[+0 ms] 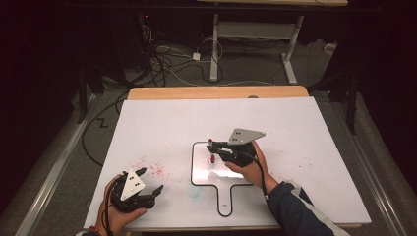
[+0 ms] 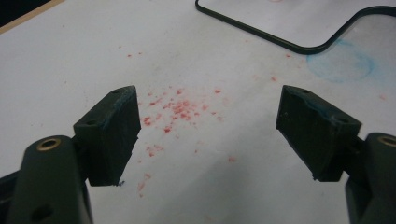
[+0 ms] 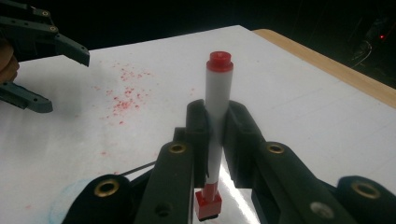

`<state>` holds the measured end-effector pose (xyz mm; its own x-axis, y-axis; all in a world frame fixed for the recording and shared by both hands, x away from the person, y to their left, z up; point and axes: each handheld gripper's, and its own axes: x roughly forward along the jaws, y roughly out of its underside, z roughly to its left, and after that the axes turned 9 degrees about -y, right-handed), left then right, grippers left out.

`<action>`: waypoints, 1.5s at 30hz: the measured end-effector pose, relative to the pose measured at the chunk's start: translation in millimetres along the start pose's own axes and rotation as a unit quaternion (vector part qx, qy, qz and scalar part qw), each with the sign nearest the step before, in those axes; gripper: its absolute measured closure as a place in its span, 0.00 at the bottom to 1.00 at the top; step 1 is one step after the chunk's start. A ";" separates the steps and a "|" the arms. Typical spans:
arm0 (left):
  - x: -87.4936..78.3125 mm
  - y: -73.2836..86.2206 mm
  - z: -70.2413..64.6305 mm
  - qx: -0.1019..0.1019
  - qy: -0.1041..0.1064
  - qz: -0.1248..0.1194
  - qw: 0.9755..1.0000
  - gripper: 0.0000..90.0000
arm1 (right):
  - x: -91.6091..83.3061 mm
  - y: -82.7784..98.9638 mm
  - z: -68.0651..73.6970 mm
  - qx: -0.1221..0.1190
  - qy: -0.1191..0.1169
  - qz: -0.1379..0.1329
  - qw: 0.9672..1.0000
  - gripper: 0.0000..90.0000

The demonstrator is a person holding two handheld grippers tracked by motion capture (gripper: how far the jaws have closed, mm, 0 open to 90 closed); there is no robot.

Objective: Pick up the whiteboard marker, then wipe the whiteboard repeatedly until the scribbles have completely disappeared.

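Our right gripper (image 3: pixel 215 128) pinches the red-capped marker (image 3: pixel 218 100) upright over the small whiteboard (image 1: pixel 201 173) on the white table (image 1: pixel 305 128), while our left gripper (image 2: pixel 208 135) hangs spread wide above red specks (image 2: pixel 177 109).
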<state>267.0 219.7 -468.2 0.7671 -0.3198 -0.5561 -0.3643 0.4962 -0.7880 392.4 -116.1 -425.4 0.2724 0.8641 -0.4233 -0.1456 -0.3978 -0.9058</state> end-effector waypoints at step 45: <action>-6.8 5.2 -5.4 0.015 -0.001 0.020 1.000 0.23 | 13.2 4.6 -8.8 -0.033 0.009 0.035 0.999 0.91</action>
<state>257.1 220.1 -470.0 0.7535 -0.2967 -0.5866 -0.3788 0.5333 -0.7563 403.8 -109.3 -435.4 0.2807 0.8281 -0.4853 -0.1020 -0.4770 -0.8730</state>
